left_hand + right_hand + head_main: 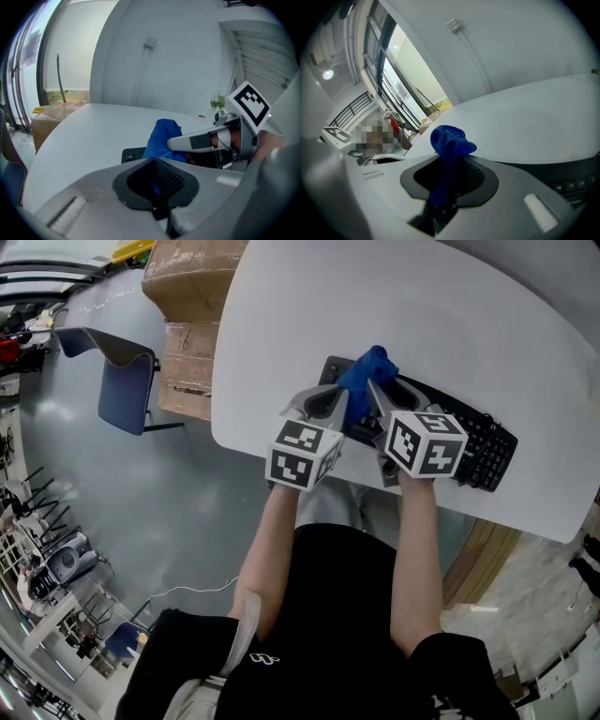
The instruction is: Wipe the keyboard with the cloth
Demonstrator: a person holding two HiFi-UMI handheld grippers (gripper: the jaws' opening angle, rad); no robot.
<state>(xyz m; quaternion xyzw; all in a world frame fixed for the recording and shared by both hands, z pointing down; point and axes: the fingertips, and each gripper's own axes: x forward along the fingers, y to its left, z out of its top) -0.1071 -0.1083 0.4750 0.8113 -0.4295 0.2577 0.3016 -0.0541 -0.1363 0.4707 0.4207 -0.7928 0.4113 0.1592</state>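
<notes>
A black keyboard (469, 442) lies on the white table (394, 306) near its front edge. Above the keyboard's left end a blue cloth (366, 373) sticks up in a bunch. My right gripper (377, 395) is shut on it; in the right gripper view the cloth (447, 145) rises from between the jaws of the right gripper (446, 190). My left gripper (339, 401) is close beside, also shut, and a sliver of blue shows between the jaws of the left gripper (155, 185). The left gripper view shows the cloth (161, 138) and a keyboard corner (133, 153) ahead.
Cardboard boxes (192, 282) stand on the floor left of the table, with a blue chair (122, 381) beside them. The table's rounded front edge (272, 457) runs just under the grippers. White table surface spreads beyond the keyboard.
</notes>
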